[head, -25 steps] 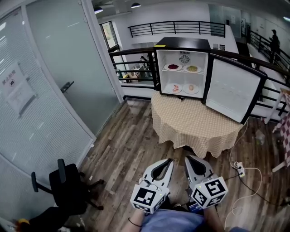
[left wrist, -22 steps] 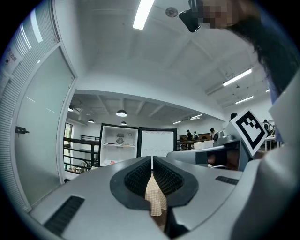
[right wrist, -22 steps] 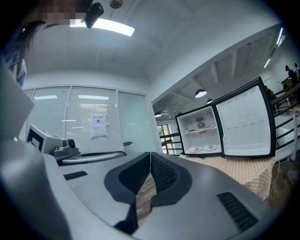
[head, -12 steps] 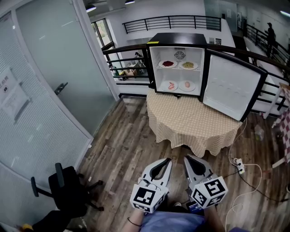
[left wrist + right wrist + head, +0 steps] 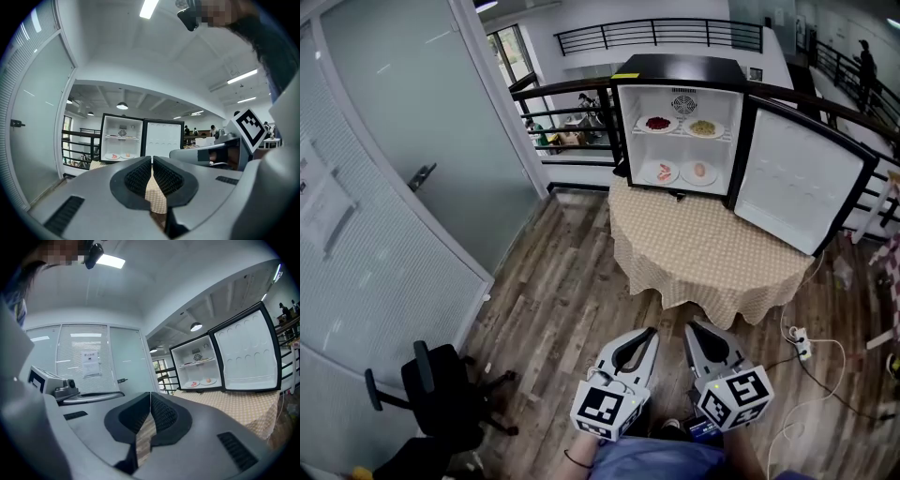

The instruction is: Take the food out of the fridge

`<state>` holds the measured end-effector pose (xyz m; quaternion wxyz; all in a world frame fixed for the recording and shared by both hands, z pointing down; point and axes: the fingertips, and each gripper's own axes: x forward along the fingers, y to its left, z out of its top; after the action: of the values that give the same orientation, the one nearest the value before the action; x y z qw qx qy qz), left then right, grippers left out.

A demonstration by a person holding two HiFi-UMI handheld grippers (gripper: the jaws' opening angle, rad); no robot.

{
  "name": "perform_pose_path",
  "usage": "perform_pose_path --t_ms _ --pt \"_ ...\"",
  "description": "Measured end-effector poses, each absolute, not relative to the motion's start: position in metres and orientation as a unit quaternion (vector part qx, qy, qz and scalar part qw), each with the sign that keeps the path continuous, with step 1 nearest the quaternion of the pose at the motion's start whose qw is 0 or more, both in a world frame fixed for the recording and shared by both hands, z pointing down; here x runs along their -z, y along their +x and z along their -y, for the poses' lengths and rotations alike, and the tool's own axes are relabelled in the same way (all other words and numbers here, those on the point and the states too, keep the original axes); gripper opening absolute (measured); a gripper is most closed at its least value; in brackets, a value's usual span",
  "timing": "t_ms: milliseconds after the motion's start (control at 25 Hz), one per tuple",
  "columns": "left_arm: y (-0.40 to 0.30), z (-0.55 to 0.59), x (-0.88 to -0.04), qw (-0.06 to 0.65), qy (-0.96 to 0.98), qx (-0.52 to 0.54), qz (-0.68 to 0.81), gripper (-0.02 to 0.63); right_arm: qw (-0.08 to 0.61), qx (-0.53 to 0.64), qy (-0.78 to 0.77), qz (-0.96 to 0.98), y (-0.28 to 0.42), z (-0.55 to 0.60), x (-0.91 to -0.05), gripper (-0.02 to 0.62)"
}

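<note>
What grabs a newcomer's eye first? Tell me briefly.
The small black fridge standing wide open on the round cloth-covered table, with four plates of food on its two shelves. Nearest the camera, the left gripper and right gripper sit side by side, both shut and empty.

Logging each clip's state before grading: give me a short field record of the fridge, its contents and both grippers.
fridge: black mini fridge on round table, checked cloth
door state: door open, swung right
upper shelf: plate of red food; plate of yellowish food
lower shelf: plate of pink food; plate with round peach-coloured item
left: left gripper shut, empty, short of the table
right: right gripper shut, empty, beside the left
task state: four plates in fridge, none taken out
</note>
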<state>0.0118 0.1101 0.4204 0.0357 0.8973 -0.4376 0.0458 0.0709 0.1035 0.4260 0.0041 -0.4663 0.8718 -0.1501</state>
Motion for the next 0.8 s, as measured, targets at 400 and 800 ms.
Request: perform_pose_path --t_ms 400,800 --pt "-0.017 -0.018 -0.410 0.029 0.908 -0.037 0.416 0.023 -0.005 0.148 -0.485 -0.862 0.043 -0.009 -0.417 0.018" --pt "-0.063 0.074 -0.407 0.033 0.914 -0.030 0.404 0.023 -0.027 0.144 -0.484 -0.863 -0.003 0.075 -0.420 0.018"
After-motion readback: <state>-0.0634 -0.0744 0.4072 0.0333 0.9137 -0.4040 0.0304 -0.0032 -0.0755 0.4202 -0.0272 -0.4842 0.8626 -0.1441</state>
